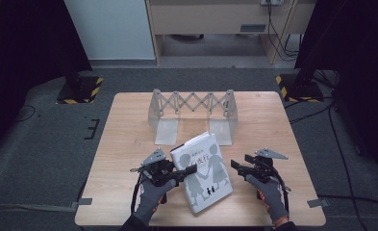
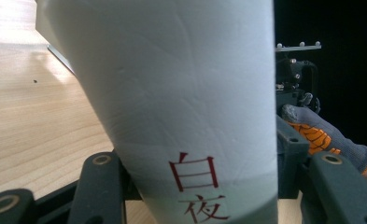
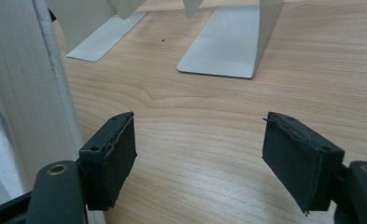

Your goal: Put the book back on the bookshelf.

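Beside the book (image 1: pixel 203 172), the right claw (image 1: pixel 235 165) gapes over bare table (image 1: pixel 129 125).

The book (image 2: pixel 181 107) spine reads "白夜" in red.

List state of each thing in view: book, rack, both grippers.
Book: closed, cover up, one edge raised off the table.
Expanding book rack: upright, stretched open, nothing in it.
Left gripper: shut on the book's edge.
Right gripper: open, holding nothing, beside the book.

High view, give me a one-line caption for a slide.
Left tool grips a white book on the wooden table, right tool open beside it, metal bookstand behind.
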Tool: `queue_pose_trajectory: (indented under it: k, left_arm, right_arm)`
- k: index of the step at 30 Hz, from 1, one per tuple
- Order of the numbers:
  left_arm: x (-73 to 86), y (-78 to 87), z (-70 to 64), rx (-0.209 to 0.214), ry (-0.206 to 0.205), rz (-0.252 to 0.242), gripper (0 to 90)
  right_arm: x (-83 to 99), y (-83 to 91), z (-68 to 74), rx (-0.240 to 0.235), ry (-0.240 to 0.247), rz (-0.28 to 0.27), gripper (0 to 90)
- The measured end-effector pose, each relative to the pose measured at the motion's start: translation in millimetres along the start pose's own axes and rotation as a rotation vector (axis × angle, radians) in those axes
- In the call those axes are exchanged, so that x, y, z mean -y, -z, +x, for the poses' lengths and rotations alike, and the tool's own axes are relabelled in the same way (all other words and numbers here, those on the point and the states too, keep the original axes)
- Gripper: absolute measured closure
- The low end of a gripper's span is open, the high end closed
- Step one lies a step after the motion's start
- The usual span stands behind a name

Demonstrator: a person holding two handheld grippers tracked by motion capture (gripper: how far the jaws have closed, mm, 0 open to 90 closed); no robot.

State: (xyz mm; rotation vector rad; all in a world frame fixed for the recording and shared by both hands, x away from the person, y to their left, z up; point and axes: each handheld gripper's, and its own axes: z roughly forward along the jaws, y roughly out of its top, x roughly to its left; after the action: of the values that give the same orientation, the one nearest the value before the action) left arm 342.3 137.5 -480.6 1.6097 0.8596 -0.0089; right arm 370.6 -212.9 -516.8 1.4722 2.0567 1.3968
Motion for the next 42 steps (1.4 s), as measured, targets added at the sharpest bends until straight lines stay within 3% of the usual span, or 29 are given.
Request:
queue_pose_trajectory:
  k: [10, 13, 18, 24, 26, 33, 37, 38, 42]
  left_arm:
    - [2.4, -3.0, 0.6, -0.015, -0.004, 0.015, 41.4]
    - [3.2, -3.5, 1.4, -0.017, 0.002, 0.019, 40.4]
    - [5.4, -4.9, 3.8, -0.010, 0.021, 0.018, 40.4]
    - [5.5, -5.4, 3.8, -0.009, 0.022, 0.018, 40.4]
    - [5.4, -5.5, 4.1, -0.010, 0.024, 0.019, 40.4]
    - [5.5, -6.6, 5.0, -0.015, 0.034, 0.013, 40.5]
    - [4.5, -7.9, 5.5, -0.007, 0.049, -0.004, 41.7]
    - [3.9, -8.0, 5.5, -0.006, 0.050, -0.002, 42.3]
    - [2.3, -9.1, 5.6, 0.002, 0.060, -0.010, 43.4]
  right_arm:
    - [-0.6, -0.7, 14.7, -0.062, 0.033, -0.026, 27.1]
    - [-3.2, 2.6, 17.0, -0.091, 0.028, -0.065, 29.0]
    - [-4.3, 3.2, 20.3, -0.110, 0.034, -0.080, 36.6]
    - [-7.9, 9.4, 20.3, -0.130, 0.006, -0.123, 36.7]
    - [-9.4, 10.6, 23.7, -0.180, 0.013, -0.126, 38.2]
    - [-8.3, 5.0, 35.2, -0.255, 0.042, -0.093, 44.0]
    - [-8.6, 3.2, 38.4, -0.332, 0.021, -0.074, 58.4]
    - [-8.6, 2.6, 40.4, -0.351, 0.018, -0.072, 57.3]
    - [-9.4, 4.1, 39.9, -0.358, 0.034, -0.076, 59.1]
